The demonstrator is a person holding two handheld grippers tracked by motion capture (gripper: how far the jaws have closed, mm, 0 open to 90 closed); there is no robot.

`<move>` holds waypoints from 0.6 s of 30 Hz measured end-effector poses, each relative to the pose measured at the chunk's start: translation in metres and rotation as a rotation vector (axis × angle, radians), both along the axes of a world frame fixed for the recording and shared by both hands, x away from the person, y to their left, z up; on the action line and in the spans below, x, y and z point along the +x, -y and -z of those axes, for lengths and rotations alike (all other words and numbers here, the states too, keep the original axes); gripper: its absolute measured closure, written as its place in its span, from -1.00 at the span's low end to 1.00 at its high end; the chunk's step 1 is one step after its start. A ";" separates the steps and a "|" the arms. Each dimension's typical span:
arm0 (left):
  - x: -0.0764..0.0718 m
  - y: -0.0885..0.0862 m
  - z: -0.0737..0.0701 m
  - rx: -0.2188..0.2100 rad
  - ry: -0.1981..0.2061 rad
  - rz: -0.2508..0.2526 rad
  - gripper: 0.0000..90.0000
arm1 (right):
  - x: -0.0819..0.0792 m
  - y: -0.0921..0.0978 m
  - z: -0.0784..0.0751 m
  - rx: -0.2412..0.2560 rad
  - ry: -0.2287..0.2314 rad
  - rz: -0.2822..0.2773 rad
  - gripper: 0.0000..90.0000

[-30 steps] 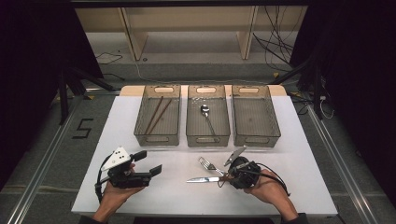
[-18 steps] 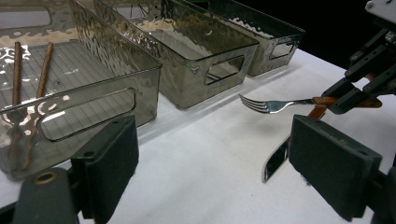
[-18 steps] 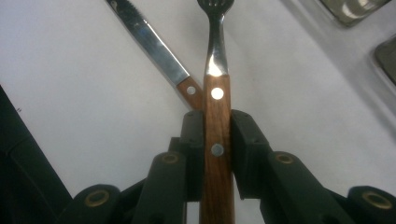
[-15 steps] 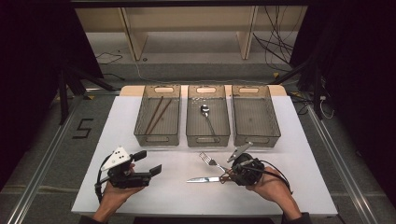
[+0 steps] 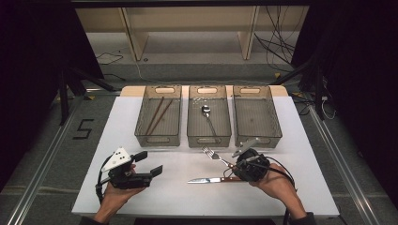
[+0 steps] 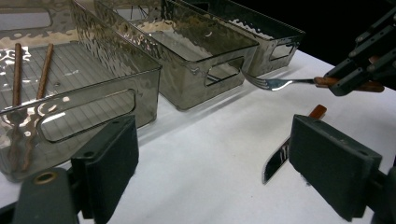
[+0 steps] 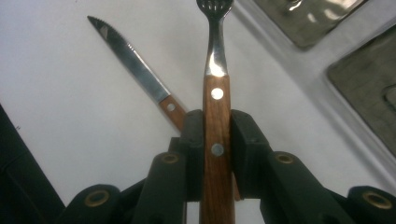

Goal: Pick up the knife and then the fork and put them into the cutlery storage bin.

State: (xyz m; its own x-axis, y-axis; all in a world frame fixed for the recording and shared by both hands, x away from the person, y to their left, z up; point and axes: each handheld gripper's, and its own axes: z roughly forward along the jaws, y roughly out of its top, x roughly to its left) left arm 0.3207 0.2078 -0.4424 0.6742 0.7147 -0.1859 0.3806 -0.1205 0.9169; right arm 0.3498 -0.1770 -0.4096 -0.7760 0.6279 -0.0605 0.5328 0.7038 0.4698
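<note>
- The right gripper (image 7: pixel 217 154) has its two black jaws pressed tight on the wooden handle of a fork (image 7: pixel 215 88); the handle runs straight up between them, and the tines point to twelve o'clock in the right gripper view.
- In the high view that same fork (image 5: pixel 215 155) sticks out from the gripper toward ten o'clock, its tines just short of the middle bin's (image 5: pixel 209 137) near wall.
- A knife (image 5: pixel 211 180) lies flat on the white table (image 5: pixel 178 197) just at the gripper's eight o'clock, blade pointing to nine o'clock, wooden handle tucked under the gripper.
- The left gripper (image 5: pixel 146 169) sits in the person's hand at the table's seven o'clock corner, jaws wide apart with nothing between them, well apart from the fork.
- Beyond, at twelve o'clock, stand three smoky clear bins: the left bin (image 5: pixel 157 139) holds chopsticks (image 5: pixel 156 115), the middle one a spoon (image 5: pixel 208 116); the right bin (image 5: pixel 258 136) stands beside them.
</note>
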 end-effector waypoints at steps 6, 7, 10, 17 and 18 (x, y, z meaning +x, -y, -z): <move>0.000 -0.001 0.000 0.001 0.002 -0.001 -0.65 | 0.006 0.005 -0.006 0.014 0.020 0.020 0.70; 0.000 -0.001 0.000 0.001 0.002 -0.001 -0.65 | 0.007 0.006 -0.007 0.017 0.025 0.020 0.70; 0.000 -0.001 0.000 0.001 0.003 -0.002 -0.65 | 0.009 0.007 -0.008 0.022 0.027 0.028 0.70; 0.000 -0.001 0.000 0.002 0.005 -0.003 -0.65 | 0.014 0.008 -0.009 0.033 0.033 0.043 0.70; 0.000 -0.001 0.000 0.001 0.005 -0.003 -0.65 | 0.015 0.009 -0.009 0.036 0.035 0.046 0.70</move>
